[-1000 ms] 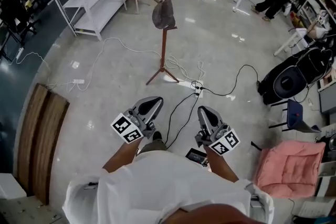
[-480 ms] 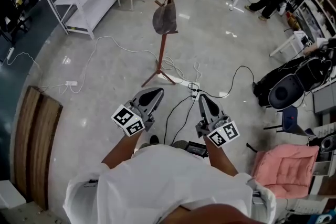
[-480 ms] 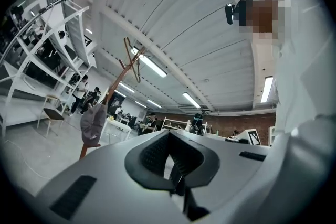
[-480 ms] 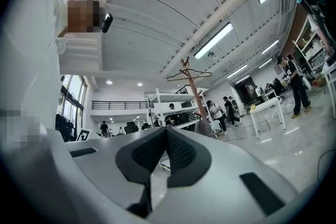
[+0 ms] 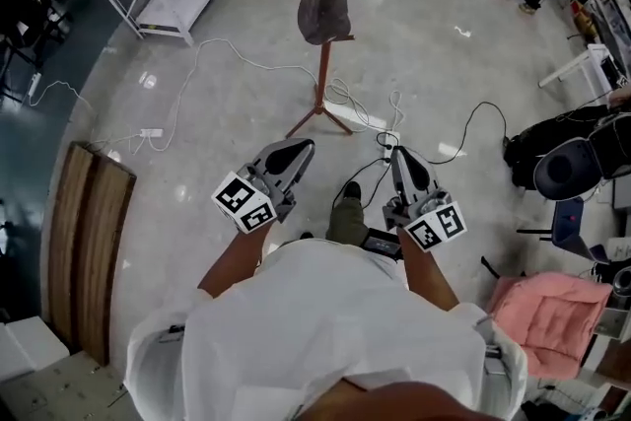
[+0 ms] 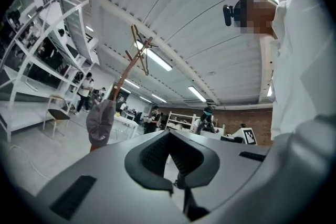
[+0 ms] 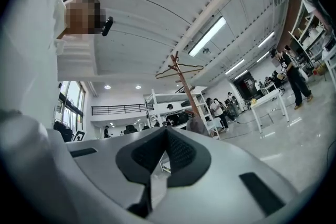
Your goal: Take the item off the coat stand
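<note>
Entry: approach phase, nothing grasped yet.

Left gripper (image 5: pixel 295 151): jaws together, nothing between them; its own view shows the pads meeting at the tip. Right gripper (image 5: pixel 403 160): same, jaws closed and empty. I hold both at about waist height, side by side and pointing ahead at the coat stand (image 5: pixel 324 64). My reading is that this is a carrying posture: closed jaws have nothing to snag while I am well apart from the target.

Task item: a grey cap (image 5: pixel 323 13), hanging on the stand's pole, well above the floor, beside a short side peg. It hangs limp, crown downward, so I judge it soft and light; one gripper should be enough to lift it off.

Floor near the stand's feet: a power strip (image 5: pixel 388 141) with cables running off, lying between me and the stand. Worth watching where I step.

Not resolved:
- The head view cuts off the top of the stand; the upper arms show only in the gripper views.
- I cannot tell which part of the cap catches the peg, or how firmly.
- In the right gripper view the cap is mostly hidden behind the gripper's own body; the left gripper view shows it whole but small.
- My torso blocks the floor directly under me.
</note>
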A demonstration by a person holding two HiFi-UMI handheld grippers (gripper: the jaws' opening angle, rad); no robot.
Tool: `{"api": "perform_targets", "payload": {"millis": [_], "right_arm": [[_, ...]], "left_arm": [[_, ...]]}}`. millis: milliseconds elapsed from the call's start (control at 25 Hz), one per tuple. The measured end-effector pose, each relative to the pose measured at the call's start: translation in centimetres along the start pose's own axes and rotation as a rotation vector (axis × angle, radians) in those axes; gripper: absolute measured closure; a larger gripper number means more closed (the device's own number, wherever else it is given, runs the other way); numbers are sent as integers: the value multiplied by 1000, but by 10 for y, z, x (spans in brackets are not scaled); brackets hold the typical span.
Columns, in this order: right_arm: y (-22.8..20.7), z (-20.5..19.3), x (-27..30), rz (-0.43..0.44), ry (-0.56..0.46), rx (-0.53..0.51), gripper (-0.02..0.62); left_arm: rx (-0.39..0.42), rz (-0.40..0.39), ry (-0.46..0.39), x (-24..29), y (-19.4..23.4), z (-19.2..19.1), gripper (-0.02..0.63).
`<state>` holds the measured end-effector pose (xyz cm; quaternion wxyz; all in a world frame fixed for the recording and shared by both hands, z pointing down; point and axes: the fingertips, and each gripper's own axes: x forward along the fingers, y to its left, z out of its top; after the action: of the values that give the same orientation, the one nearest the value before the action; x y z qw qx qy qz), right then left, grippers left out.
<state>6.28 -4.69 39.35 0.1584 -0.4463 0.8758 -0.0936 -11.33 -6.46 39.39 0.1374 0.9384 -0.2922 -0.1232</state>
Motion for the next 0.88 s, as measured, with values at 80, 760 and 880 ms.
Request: {"api": "perform_targets", "payload": {"millis": [80, 760, 880], "right_arm": [[-23, 5, 15, -4, -5, 40, 575], [-223, 50, 126, 224, 67, 55, 571], [-246, 44, 134, 235, 73, 77, 571]], "left_arm": [[-22, 52, -37, 12, 17, 9, 598], [120, 469, 29, 172, 130, 29, 595], [129, 526, 59, 181, 147, 24, 521]]}}
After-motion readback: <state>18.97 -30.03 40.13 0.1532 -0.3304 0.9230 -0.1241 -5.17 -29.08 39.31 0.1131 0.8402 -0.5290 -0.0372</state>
